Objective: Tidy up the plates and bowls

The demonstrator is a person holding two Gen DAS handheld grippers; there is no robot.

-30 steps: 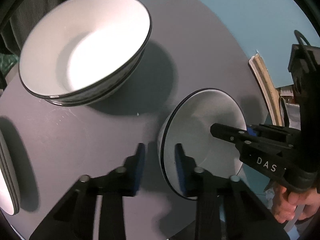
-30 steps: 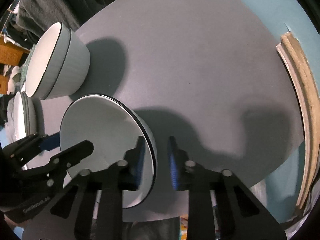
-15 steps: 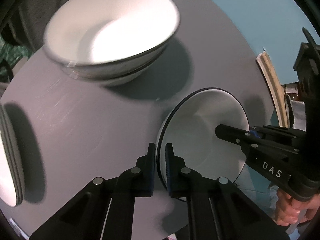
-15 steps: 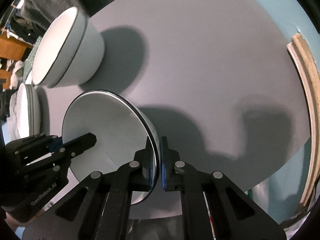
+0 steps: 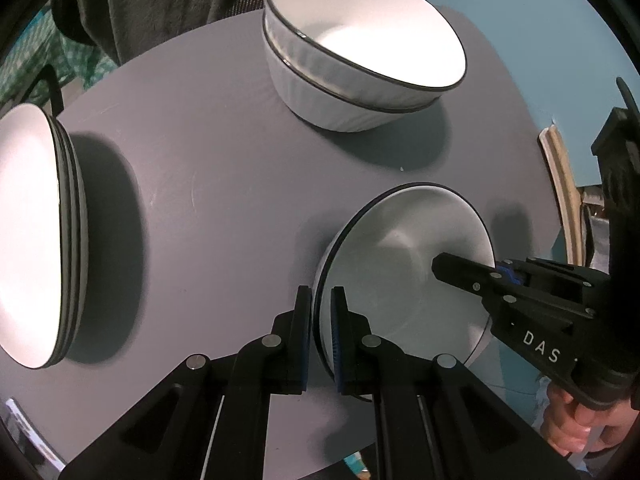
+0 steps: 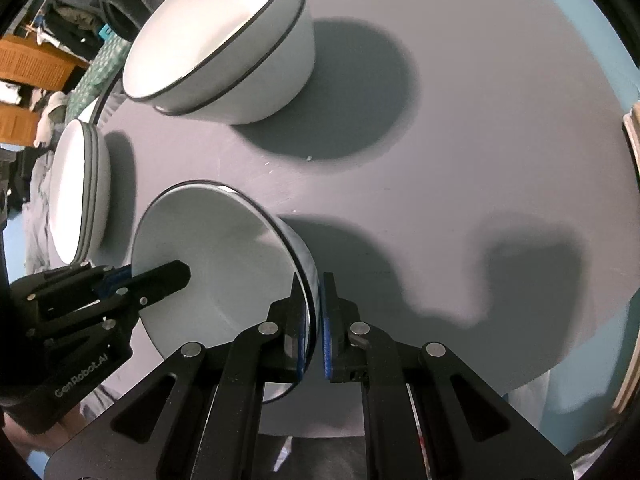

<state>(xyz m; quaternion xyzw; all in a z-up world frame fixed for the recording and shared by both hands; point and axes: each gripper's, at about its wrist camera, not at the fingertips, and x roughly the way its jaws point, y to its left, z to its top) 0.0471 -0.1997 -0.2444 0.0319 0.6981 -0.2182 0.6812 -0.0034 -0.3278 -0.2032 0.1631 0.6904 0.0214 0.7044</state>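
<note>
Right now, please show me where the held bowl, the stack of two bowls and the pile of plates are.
held bowl [image 5: 404, 264]: left wrist view, inner wall.
stack of two bowls [image 5: 328, 92]: left wrist view, ribbed outer side.
pile of plates [image 5: 28, 240]: left wrist view, white face of the top plate.

We read two markings, both on the black plastic bodies of the hand-held tongs. In the left wrist view, the right tongs [image 5: 466, 270], reaching in from the right edge, bore the white capitals "DAS" on their side. In the right wrist view, the left tongs [image 6: 160, 278], coming in from the lower left, carried "GenRobot.AI" in pale letters along their housing. We could read no other text or numbers.
</note>
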